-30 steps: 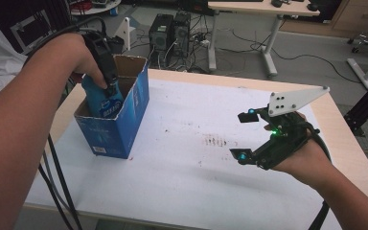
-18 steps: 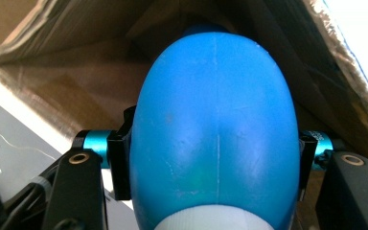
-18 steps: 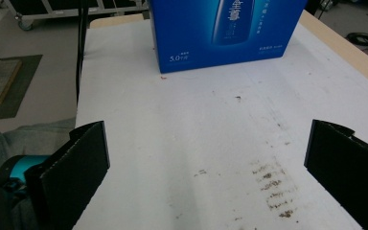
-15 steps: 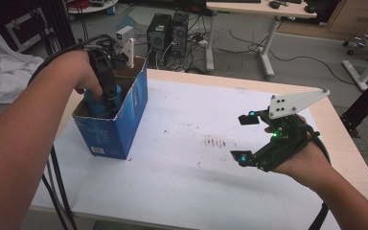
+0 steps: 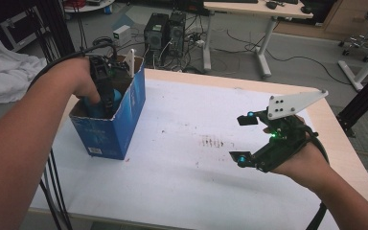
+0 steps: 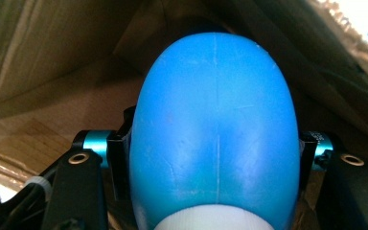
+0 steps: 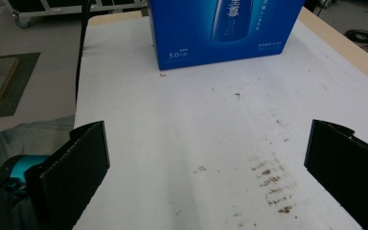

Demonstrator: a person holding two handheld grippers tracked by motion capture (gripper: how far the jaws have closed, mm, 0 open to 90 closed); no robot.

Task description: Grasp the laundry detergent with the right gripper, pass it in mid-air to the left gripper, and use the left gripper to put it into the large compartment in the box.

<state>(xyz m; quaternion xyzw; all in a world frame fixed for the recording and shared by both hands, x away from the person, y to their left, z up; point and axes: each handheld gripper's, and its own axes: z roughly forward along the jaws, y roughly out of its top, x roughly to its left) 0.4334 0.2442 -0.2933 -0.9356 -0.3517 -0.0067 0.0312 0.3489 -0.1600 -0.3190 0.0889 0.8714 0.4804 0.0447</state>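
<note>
While inside box [image 5: 110, 136], blue bottle [image 6: 213, 129] clamped between jaws.

We see a smooth, faintly scuffed blue plastic bottle [image 6: 214, 129] inside a box [image 5: 117, 127] of raw brown cardboard, glossy-printed blue outside. Our surface [image 5: 182, 187] looks matt white, stained, wood-edged.

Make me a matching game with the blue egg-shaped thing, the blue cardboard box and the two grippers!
Things:
1. smooth blue egg-shaped object
2. blue cardboard box
3. left gripper
4. right gripper

States:
A. jaws wide apart, above the white tabletop
B. stands at the table's left end, top open
C. clamped between two black jaws
D. reaches down into the box

Pairs: 1-C, 2-B, 3-D, 4-A
</note>
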